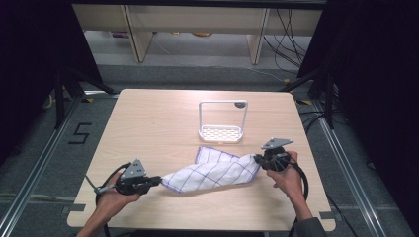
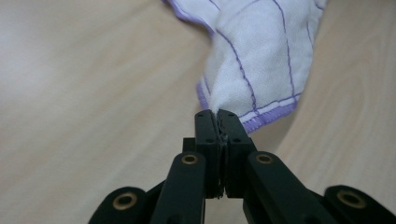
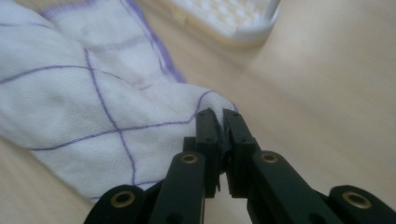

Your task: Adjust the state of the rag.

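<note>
- The jaws of the left gripper (image 2: 217,113) are seen pressed together on a purple-hemmed corner of the cloth (image 2: 254,56), with the fabric pinched between them.
- The jaws of the right gripper (image 3: 219,113) are likewise closed on the opposite corner of the cloth (image 3: 93,107), a fold of it caught between the tips.
- The cloth (image 1: 212,171), white with a thin purple grid and purple edging, is stretched loosely between the two grippers over the near half of the tabletop (image 1: 148,123); whether its middle rests on the wood cannot be told.
- A pale wooden tabletop with rounded corners is shown; a white rack (image 1: 222,122) with a perforated base and a tall frame stands on it just beyond the cloth, apart from it.
- Grey floor surrounds the tabletop, with a "5" marked on it (image 1: 80,133) at the left, cables (image 1: 289,34) at the far right, and light furniture legs at the back.
- The left gripper (image 1: 157,181) is held low at the near left by the left hand (image 1: 112,196), pointing rightward.
- The right gripper (image 1: 257,159) is held by the right hand (image 1: 289,175) at the near right, pointing leftward, the forearm entering from the bottom edge.
</note>
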`<control>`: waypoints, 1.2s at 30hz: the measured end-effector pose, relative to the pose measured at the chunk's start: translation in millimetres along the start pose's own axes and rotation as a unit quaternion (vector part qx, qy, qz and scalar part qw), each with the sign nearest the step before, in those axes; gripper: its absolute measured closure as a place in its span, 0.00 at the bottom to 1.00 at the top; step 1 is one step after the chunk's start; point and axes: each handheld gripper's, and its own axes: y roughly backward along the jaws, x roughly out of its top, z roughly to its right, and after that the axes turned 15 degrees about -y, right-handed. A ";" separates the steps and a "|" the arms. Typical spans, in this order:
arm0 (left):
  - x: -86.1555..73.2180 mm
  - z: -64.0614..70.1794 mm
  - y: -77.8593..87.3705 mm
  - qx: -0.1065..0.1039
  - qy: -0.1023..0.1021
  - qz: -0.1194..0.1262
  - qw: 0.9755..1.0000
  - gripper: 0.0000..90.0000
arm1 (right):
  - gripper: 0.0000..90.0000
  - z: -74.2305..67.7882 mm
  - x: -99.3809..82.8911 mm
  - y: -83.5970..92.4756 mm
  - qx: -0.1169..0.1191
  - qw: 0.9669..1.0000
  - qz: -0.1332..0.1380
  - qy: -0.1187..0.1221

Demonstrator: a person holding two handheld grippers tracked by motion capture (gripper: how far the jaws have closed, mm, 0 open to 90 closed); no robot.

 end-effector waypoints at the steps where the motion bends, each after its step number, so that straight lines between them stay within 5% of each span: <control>1: 0.1 6.8 -2.8 -0.010 0.005 0.003 1.000 0.97 | 0.95 0.1 -4.4 -7.0 0.000 1.000 -0.013 -0.012; 4: 4.2 23.5 -2.8 -0.035 -0.001 0.010 0.999 0.97 | 0.95 1.7 -3.4 -10.3 -0.008 1.000 -0.023 -0.009; 5: 5.7 28.4 -1.7 -0.043 -0.009 0.010 0.999 0.97 | 0.95 4.8 -0.6 -10.9 -0.014 1.000 -0.008 0.017; 9: 8.5 57.7 -1.3 -0.083 -0.027 0.017 0.996 0.97 | 0.95 4.3 8.2 -12.7 -0.011 1.000 0.004 0.024; 13: 12.5 71.5 -2.3 -0.111 -0.017 0.032 0.993 0.89 | 0.91 1.0 15.7 -22.2 0.003 1.000 0.009 0.015; 15: 18.7 61.5 0.1 -0.076 -0.012 0.046 0.996 0.71 | 0.82 -0.3 17.8 -26.9 0.011 1.000 0.023 -0.003; 17: 28.8 44.9 0.9 -0.028 -0.007 0.047 0.998 0.64 | 0.69 1.0 20.4 -24.5 0.000 1.000 0.017 -0.005; 18: 35.0 33.0 -1.1 -0.017 -0.001 0.051 0.999 0.59 | 0.66 2.5 21.0 -21.7 -0.003 1.000 0.023 -0.014; 19: 46.3 6.3 -10.8 0.009 0.003 0.046 0.999 0.55 | 0.61 6.2 21.9 -13.7 -0.002 0.999 0.032 -0.039; 20: 46.3 6.3 -10.8 0.009 0.003 0.046 0.999 0.54 | 0.61 6.2 21.9 -13.7 -0.002 0.999 0.032 -0.039; 23: 58.8 -31.1 -35.9 0.033 0.010 0.018 0.999 0.49 | 0.56 16.5 20.8 -2.0 -0.004 0.997 0.043 -0.064; 27: 70.2 -61.0 -71.6 0.043 0.030 -0.005 0.999 0.45 | 0.56 23.0 19.3 0.7 0.008 0.996 0.035 -0.083; 31: 78.3 -73.7 -100.6 0.048 0.042 -0.024 0.998 0.44 | 0.55 28.1 18.3 -2.5 0.004 0.996 0.034 -0.080; 36: 83.9 -75.5 -123.3 0.052 0.022 -0.048 0.997 0.47 | 0.56 24.0 20.3 -13.1 0.009 0.997 0.017 -0.076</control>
